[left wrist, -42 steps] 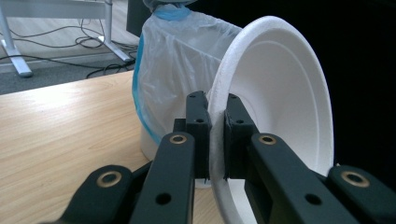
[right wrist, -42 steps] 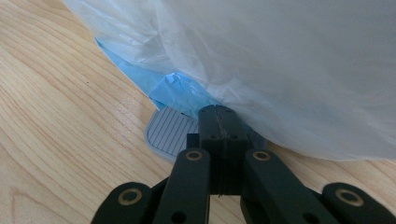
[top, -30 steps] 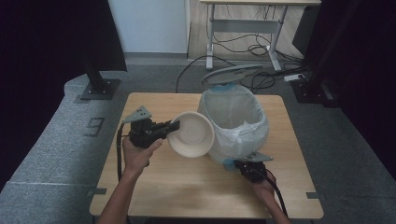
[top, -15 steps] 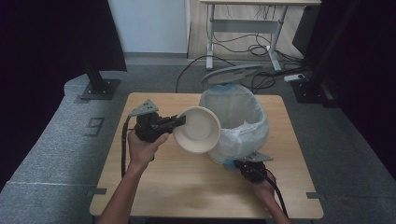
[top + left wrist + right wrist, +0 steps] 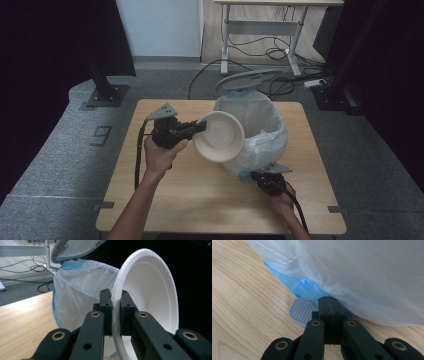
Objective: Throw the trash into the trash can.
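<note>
The light wooden desk (image 5: 165,200) carries, toward its two o'clock corner, a pedal bin lined with a translucent white plastic bag (image 5: 260,131) over a blue liner, its grey round lid (image 5: 248,79) tipped up open at the twelve o'clock side; what lies inside the bag cannot be made out. At the bin's nine o'clock side a white foam bowl (image 5: 218,136) hangs in the air, tipped on edge with its hollow facing roughly six o'clock toward the person and its rim touching or just beside the bag. The left gripper (image 5: 200,128) reaches in from nine o'clock, level with the desk, its jaws nearly closed and pinching the bowl's rim between them, as the left gripper view shows (image 5: 115,312); the person's left hand (image 5: 161,152) wraps the gripper body, forearm rising from six o'clock. The right gripper (image 5: 258,177) sits low at the bin's six o'clock foot, held by the right hand (image 5: 282,202); its jaws are pressed fully together with nothing between them, resting on the small grey ribbed foot pedal (image 5: 302,310).
</note>
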